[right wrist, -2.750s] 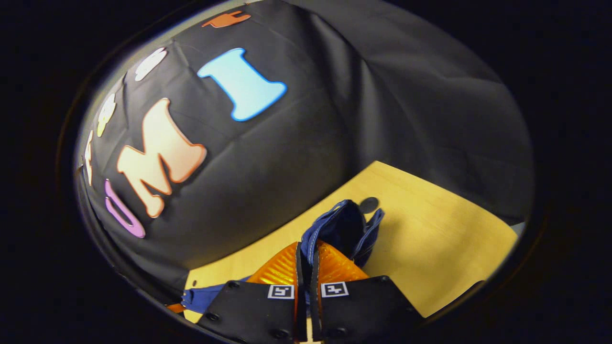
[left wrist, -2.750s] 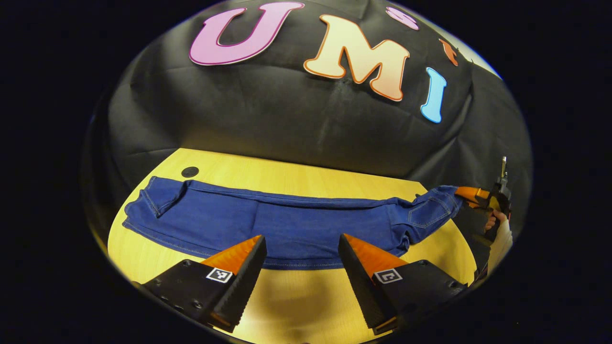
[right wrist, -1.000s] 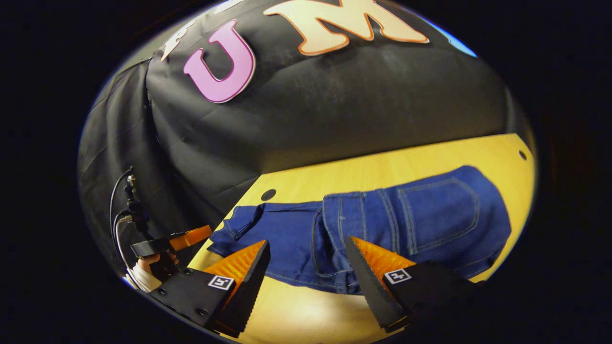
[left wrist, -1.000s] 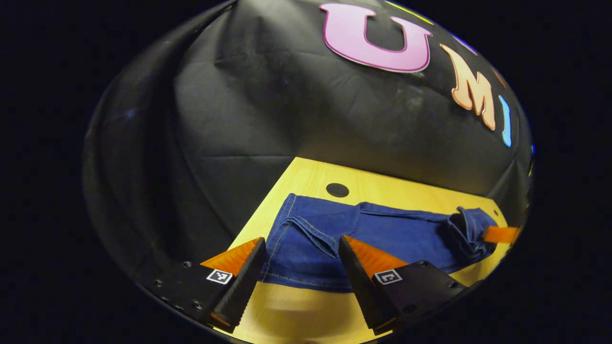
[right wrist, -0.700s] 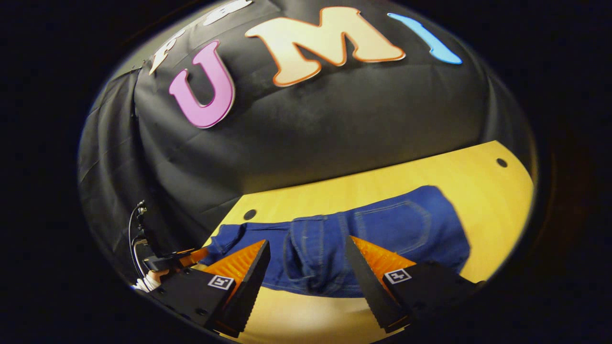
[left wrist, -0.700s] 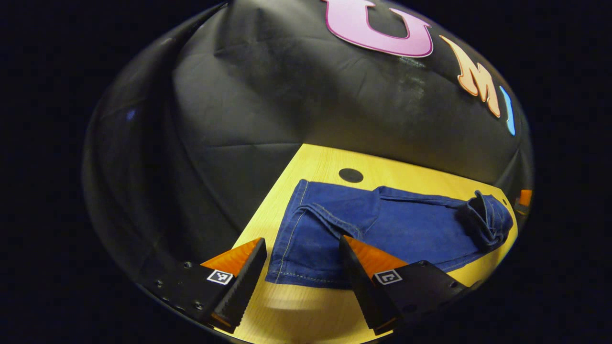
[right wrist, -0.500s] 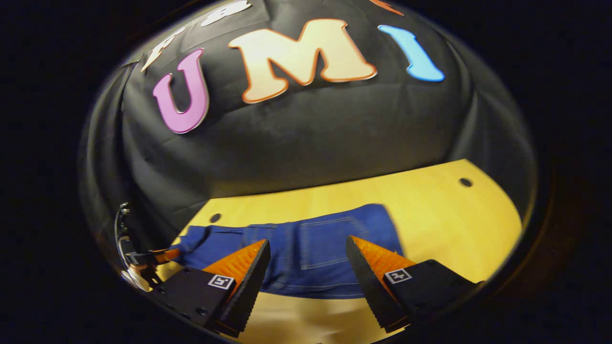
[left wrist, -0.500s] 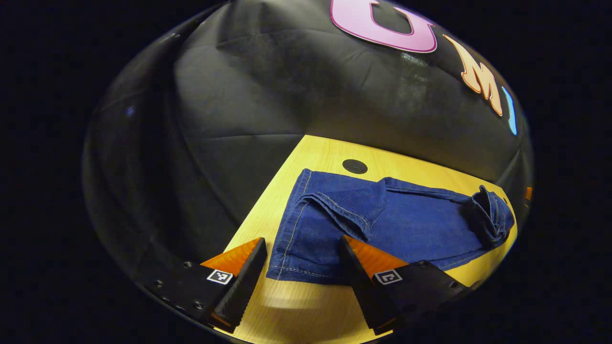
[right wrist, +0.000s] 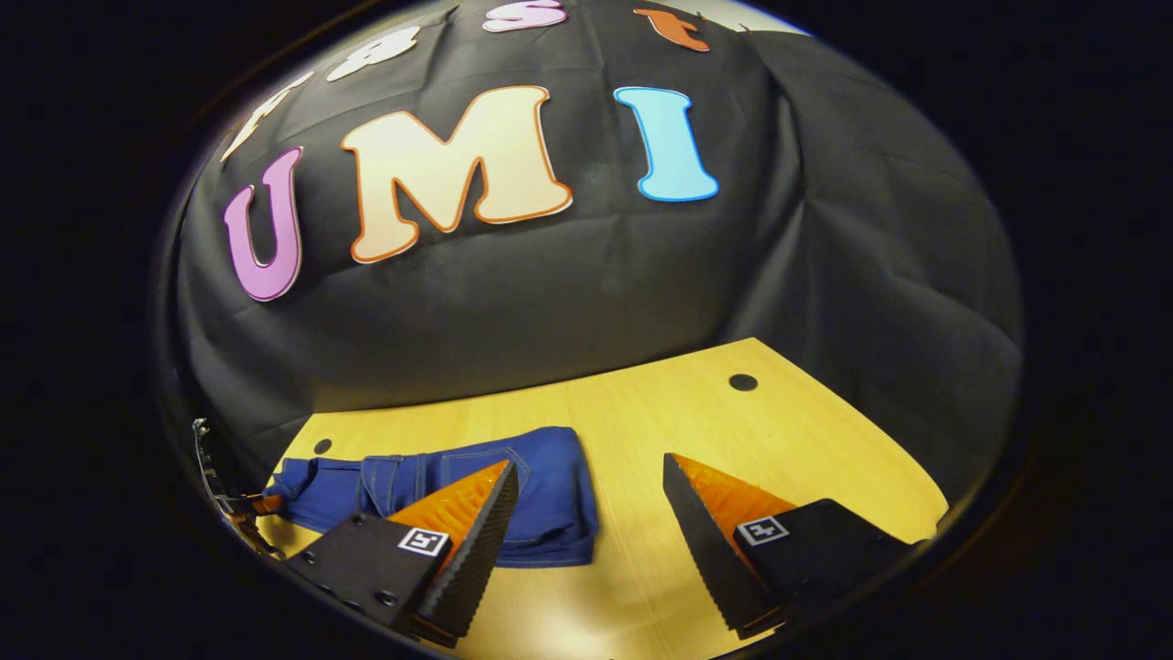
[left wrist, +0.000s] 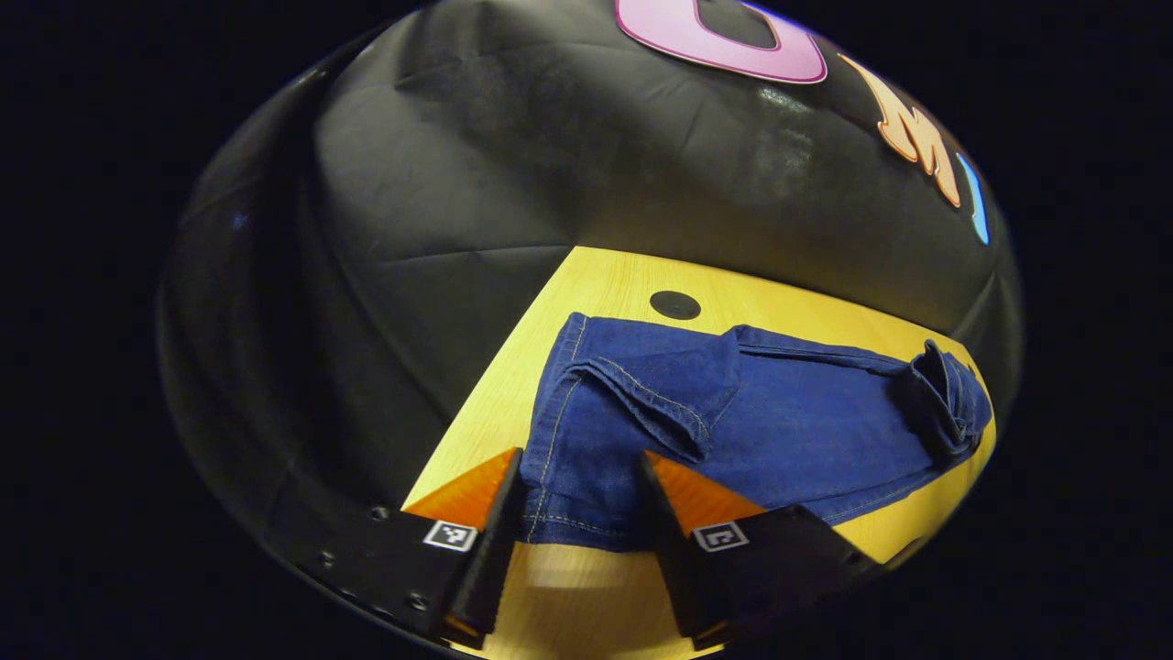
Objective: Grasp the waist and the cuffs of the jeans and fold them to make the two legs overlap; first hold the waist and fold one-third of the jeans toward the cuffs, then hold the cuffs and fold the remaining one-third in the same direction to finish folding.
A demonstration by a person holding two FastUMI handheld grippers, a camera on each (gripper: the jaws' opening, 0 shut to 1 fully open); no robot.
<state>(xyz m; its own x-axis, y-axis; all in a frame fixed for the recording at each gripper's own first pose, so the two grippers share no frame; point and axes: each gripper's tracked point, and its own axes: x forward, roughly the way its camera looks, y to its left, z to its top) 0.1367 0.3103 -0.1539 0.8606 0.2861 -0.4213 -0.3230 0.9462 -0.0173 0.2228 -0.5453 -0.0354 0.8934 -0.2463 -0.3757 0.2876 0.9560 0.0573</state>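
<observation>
With the waist third folded over, I'm on the last step — taking the cuffs. In the left gripper view my left gripper (left wrist: 579,500) sits spread at 6 o'clock, fingers straddling the near corner of the cuffs (left wrist: 568,477); denim lies between them but I can't see either pad pressing, so it's parted, not gripping. The jeans (left wrist: 751,412) run from that corner out to 3 o'clock across the table (left wrist: 605,284), legs stacked, with a turned-back flap (left wrist: 660,394) of one cuff lying diagonally on top.

My right gripper (right wrist: 591,500) is wide apart and holding nothing, hovering off the folded end. In the right gripper view the jeans (right wrist: 513,481) lie at 8 o'clock, partly behind my own left-hand finger.

Next move, as I judge it: shut the left on both cuff layers — that flap may slip out if I catch one layer — lift, and carry toward the waist fold. The right probably needs the far cuff corner, or the hem drags skewed.

View differences: the left gripper view gives the cuff stitching, the flap and the bunched waist fold (left wrist: 944,408) at 3 o'clock. The right gripper view gives the flat folded end with a pocket seam, bare table at 3 o'clock, plus a sliver of the other gripper at the 8 o'clock edge.
</observation>
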